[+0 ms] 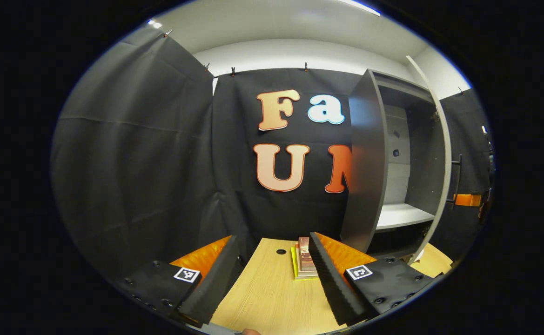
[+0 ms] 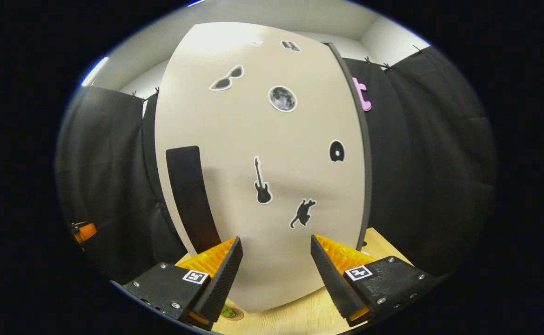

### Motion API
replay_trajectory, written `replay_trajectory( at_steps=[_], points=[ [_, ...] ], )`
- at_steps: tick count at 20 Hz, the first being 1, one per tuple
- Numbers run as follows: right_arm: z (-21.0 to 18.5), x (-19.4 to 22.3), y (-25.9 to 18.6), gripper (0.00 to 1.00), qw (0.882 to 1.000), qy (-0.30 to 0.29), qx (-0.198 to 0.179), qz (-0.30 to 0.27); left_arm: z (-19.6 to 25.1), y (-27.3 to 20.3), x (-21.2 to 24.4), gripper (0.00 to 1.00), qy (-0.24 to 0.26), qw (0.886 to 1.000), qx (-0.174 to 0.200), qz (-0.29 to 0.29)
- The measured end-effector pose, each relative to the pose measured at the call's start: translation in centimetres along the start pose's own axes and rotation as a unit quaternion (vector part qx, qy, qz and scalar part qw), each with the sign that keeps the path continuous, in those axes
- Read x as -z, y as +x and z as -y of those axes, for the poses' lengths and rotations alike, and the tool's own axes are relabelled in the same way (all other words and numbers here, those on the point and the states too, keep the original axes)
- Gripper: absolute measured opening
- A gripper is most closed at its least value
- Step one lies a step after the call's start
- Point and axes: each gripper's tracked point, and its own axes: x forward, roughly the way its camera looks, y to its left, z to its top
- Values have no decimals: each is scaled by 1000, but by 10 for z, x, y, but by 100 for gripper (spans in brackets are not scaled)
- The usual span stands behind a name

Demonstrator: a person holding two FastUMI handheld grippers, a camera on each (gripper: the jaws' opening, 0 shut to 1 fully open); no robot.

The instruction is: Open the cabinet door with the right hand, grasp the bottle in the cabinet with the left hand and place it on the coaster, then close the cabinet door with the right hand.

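Note:
The grey cabinet (image 1: 367, 163) stands on the right of the table with its door (image 1: 440, 153) swung open. Its white shelf (image 1: 402, 215) is bare where I can see it. My left gripper (image 1: 273, 237) is open over the wooden table (image 1: 272, 298), with nothing between its fingers. Just past its right finger, a small pinkish object (image 1: 303, 253) sits on a yellow-green pad (image 1: 295, 267), partly hidden. My right gripper (image 2: 276, 238) is open and faces the outer side of the door (image 2: 262, 139), close to it, with the black handle (image 2: 190, 200) to its left.
Black cloth walls close in the booth behind and beside the table. The tabletop has a small dark hole (image 1: 281, 251). A small round greenish thing (image 2: 229, 312) lies on the table under the right gripper. The other gripper shows as an orange patch (image 1: 467, 200) beyond the door.

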Motion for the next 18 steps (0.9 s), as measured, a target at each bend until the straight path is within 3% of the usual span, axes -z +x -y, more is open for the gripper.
replay_trajectory(
  at_steps=[6, 18],
  points=[
    [2, 1, 74, 90, 1000, -20, 4, 2, -17, 15, 1, 99, 6, 1000, -8, -6],
    [-10, -4, 93, 90, 999, -29, 15, 3, -8, 41, -7, 99, 20, 1000, 6, -4]
  ],
)
